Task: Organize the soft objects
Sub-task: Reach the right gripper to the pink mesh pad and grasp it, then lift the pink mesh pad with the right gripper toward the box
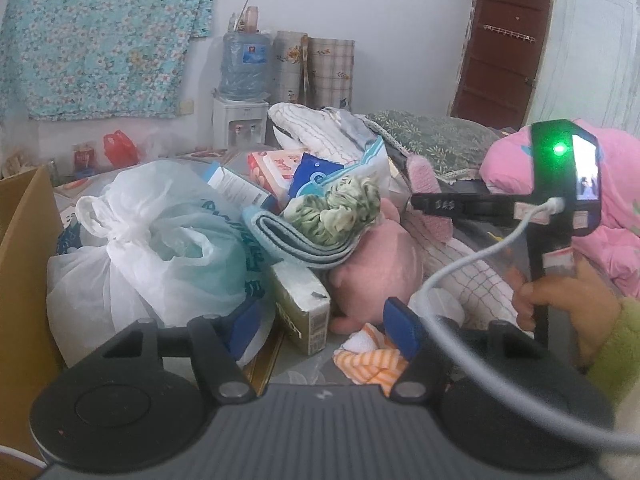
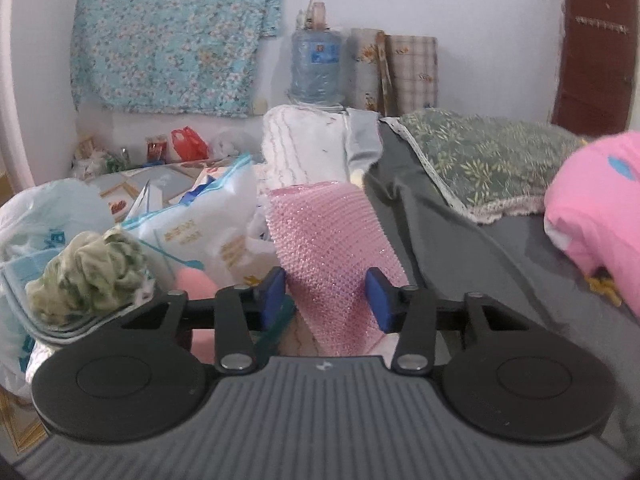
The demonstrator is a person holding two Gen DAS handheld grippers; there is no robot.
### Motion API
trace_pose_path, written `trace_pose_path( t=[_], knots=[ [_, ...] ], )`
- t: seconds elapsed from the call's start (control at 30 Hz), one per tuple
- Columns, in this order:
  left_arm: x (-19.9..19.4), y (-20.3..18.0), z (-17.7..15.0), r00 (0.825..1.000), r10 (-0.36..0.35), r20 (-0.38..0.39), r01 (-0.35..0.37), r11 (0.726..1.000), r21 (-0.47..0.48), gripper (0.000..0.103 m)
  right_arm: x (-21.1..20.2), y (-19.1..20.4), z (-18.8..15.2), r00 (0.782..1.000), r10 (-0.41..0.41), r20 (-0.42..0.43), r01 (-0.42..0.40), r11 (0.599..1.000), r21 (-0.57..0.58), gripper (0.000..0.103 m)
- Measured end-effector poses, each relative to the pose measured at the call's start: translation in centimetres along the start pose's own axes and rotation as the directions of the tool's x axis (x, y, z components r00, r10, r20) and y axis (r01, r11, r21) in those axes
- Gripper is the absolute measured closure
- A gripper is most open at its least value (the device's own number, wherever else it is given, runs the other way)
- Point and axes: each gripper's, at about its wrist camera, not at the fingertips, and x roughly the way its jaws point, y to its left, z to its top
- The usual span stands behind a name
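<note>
We see the right gripper [image 2: 326, 298] w/ its blue pads on either side of a pink sparkly cloth [image 2: 328, 236], the cloth between them; the left pad looks to touch the cloth edge, the right one sits just beside it, and we can't tell if they truly pinch it. That cloth drapes down over the pile in front, w/ a dark grey blanket [image 2: 460, 256] to its right, a green leafy pillow [image 2: 492, 160] further back and a pink quilt [image 2: 600, 216] at the right edge. To the gripper's left lie a crumpled green rag [image 2: 92, 272] on a folded light-blue towel [image 2: 24, 280], and a white snack bag [image 2: 200, 232]. The left gripper [image 1: 320, 320] has its jaws apart w/ nothing between the pads; below the gap lies an orange-striped washcloth [image 1: 372, 356] on the surface. Just ahead sit a green-and-white box [image 1: 300, 304] and a pink plush toy [image 1: 380, 268], the plush partly under the towel. A knotted white plastic bag [image 1: 140, 248] fills the left side, next to a cardboard box [image 1: 24, 264]. At right a hand [image 1: 560, 300] in a green sleeve holds the other gripper's handle, w/ a white cable [image 1: 460, 272] running from it. Back by the wall stand a water dispenser [image 1: 242, 92] and a floral sheet [image 1: 104, 36] hangs.
</note>
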Motion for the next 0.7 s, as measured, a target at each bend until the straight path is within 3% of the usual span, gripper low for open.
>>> trace_pose_path(
  t=[0.13, 0.3, 0.5, 0.7],
  knots=[
    [-0.2, -0.3, -0.1, 1.000, -0.001, 0.008, 0.001, 1.000, 0.019, 0.034, -2.2, -2.2, -0.3, 0.999, 0.026, 0.036, -0.030, 0.994, 0.109, 0.073],
    [-0.6, -0.9, -0.3, 1.000, -0.018, 0.016, 0.017, 0.999, 0.040, 0.032, -5.8, -6.5, -1.4, 0.993, 0.094, 0.077, -0.113, 0.949, 0.295, 0.075],
    [-1.5, -1.7, -0.6, 0.998, -0.058, 0.008, 0.057, 0.996, 0.067, 0.029, -10.1, -9.7, -4.4, 0.966, 0.226, 0.127, -0.259, 0.844, 0.470, 0.075],
    [-3.1, -3.3, -1.4, 0.990, -0.142, -0.016, 0.142, 0.983, 0.117, 0.027, -15.4, -9.5, -7.7, 0.909, 0.367, 0.196, -0.412, 0.730, 0.545, 0.075]
  ],
)
